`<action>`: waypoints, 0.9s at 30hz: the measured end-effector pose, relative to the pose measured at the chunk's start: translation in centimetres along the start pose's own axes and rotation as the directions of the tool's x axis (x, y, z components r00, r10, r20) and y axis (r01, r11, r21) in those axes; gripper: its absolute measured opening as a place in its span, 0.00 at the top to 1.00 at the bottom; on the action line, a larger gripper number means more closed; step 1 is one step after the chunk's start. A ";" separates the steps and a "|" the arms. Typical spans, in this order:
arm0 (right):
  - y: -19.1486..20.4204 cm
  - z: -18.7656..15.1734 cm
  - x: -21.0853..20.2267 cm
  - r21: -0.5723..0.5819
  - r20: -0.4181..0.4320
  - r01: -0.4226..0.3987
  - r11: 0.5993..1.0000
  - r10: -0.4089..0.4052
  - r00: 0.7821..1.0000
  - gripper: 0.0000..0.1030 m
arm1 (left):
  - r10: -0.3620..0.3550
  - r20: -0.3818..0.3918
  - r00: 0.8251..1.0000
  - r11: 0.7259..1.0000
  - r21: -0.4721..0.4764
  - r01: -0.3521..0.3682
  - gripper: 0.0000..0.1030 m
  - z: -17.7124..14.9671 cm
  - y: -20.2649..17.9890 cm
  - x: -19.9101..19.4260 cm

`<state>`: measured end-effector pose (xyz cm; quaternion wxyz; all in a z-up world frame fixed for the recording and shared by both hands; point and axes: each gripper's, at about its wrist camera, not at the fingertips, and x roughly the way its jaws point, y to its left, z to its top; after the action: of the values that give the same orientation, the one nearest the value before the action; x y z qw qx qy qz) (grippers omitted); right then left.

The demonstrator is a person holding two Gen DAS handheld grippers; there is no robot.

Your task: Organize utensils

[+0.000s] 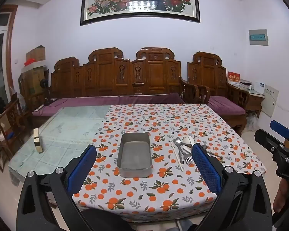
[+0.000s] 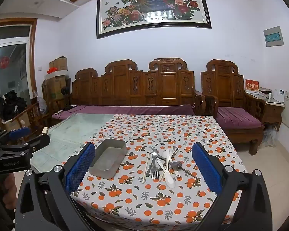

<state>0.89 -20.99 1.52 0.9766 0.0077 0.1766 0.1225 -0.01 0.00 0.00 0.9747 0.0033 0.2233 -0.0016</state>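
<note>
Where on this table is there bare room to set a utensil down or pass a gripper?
Free: the cloth strip between the near edge and the tin and utensil pile; the cloth behind both, toward the sofa; the glass left of the cloth, apart from a small block. The tin holds nothing. Crowded: the pile right of the tin, pieces crossing.

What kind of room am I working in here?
Most likely a home living room used for eating: a carved wooden sofa with purple cushions, a framed peacock painting above it, and a table with an orange-print tablecloth holding a metal tray and loose utensils.
</note>
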 end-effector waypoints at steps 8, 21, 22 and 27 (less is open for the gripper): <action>0.0 0.1 -0.1 -0.003 0.003 -0.001 1.000 0.001 1.000 0.02 | 0.005 0.002 1.000 1.000 0.001 -0.005 0.07 -0.3 0.0 -0.4; 0.0 0.1 -0.2 0.001 0.003 -0.004 1.000 0.004 1.000 0.02 | 0.005 -0.002 1.000 1.000 0.014 -0.004 0.07 0.0 -0.6 0.2; 0.0 0.2 -0.2 -0.001 0.003 -0.004 1.000 0.004 1.000 0.02 | 0.004 -0.001 1.000 1.000 0.013 -0.004 0.07 0.0 -0.6 0.2; 0.1 0.2 -0.4 0.000 0.004 -0.005 1.000 0.005 1.000 0.02 | -0.001 0.012 1.000 1.000 0.019 0.001 0.07 0.6 -1.1 -0.5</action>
<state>0.61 -20.97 1.83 0.9767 0.0082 0.1747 0.1247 -0.23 -1.14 0.79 0.9760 0.0126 0.2173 -0.0041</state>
